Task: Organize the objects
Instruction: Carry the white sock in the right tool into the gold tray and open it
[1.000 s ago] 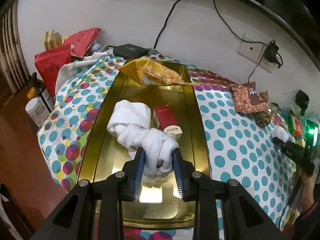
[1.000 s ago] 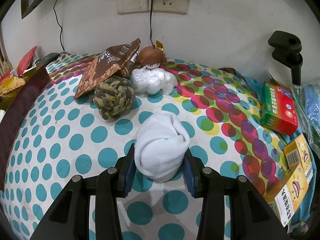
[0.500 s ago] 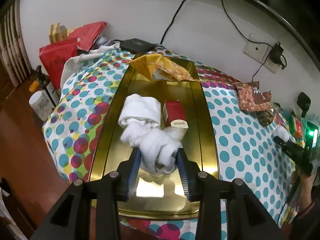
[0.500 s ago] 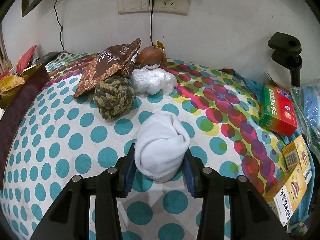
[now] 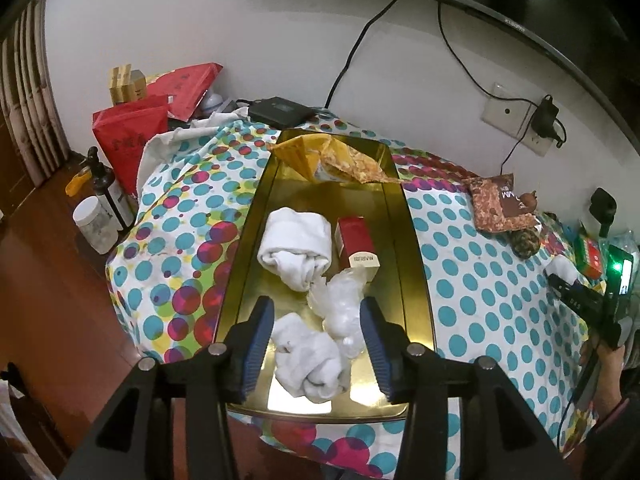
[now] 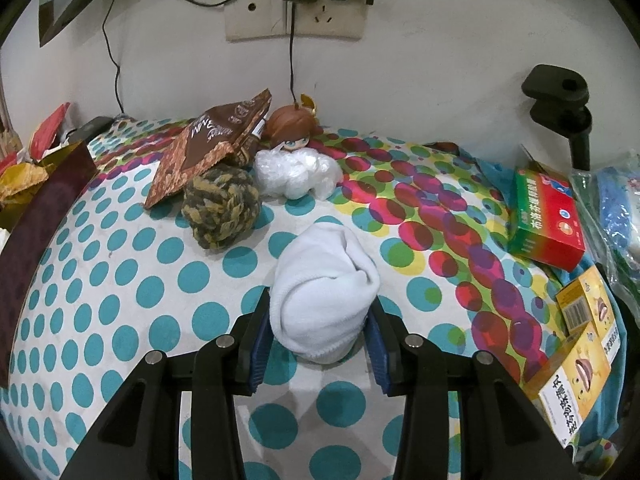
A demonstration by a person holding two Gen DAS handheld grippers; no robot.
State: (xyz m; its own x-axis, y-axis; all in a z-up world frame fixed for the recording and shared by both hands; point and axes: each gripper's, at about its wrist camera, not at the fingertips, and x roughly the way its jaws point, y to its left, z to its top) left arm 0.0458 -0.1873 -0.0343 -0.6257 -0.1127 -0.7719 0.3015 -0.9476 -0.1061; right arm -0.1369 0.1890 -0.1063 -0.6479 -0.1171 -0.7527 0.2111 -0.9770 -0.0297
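In the left wrist view my left gripper (image 5: pixel 318 342) is open above the near end of a gold tray (image 5: pixel 412 280). A white rolled sock (image 5: pixel 310 364) lies loose on the tray between the fingers. Beyond it lie a clear plastic bag (image 5: pixel 340 306), a second rolled white sock (image 5: pixel 296 240), a red box (image 5: pixel 356 242) and a yellow snack bag (image 5: pixel 328 158). In the right wrist view my right gripper (image 6: pixel 318 330) is shut on a white rolled sock (image 6: pixel 324 292) that rests on the dotted tablecloth (image 6: pixel 120 288).
In the right wrist view a rope ball (image 6: pixel 220 212), a brown snack bag (image 6: pixel 212 144), a doll head (image 6: pixel 292 130) on a plastic bag (image 6: pixel 296 176) lie ahead. Medicine boxes (image 6: pixel 548 216) sit right. The tray's dark edge (image 6: pixel 36 232) is left. Bottles (image 5: pixel 104 204) stand off the table's left.
My left gripper opened and let go of the white sock onto the tray, then drew back and up. My right gripper stayed shut on its sock without moving.
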